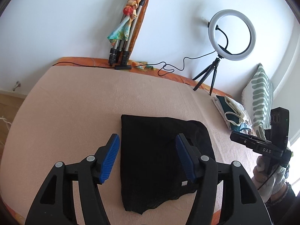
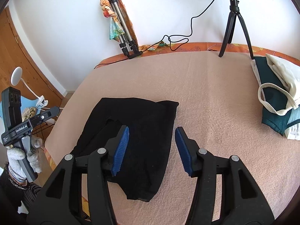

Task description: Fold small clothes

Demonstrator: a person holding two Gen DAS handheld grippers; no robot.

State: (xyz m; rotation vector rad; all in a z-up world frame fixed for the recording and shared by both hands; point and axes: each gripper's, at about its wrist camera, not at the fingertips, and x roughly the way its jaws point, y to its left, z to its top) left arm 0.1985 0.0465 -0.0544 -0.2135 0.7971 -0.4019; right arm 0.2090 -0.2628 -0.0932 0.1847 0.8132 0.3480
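Left wrist view showed the left gripper (image 1: 147,158) spread wide and empty above the black garment (image 1: 157,161), which lay folded on the pink blanket (image 1: 78,101). Beside that garment the right gripper (image 2: 152,150) also gaped empty. Right of it sat what seemed a stack of folded clothes (image 2: 275,97).

Domestic bedroom used as a recording corner. A bed (image 2: 215,97) with a pink blanket over an orange patterned sheet stands against a white wall (image 1: 75,18). A striped pillow (image 1: 260,95) and a stack of folded clothes (image 2: 277,97) lie on it; a ring light (image 1: 232,34), a folded tripod (image 1: 123,41) and a wooden door (image 2: 22,65) are visible.
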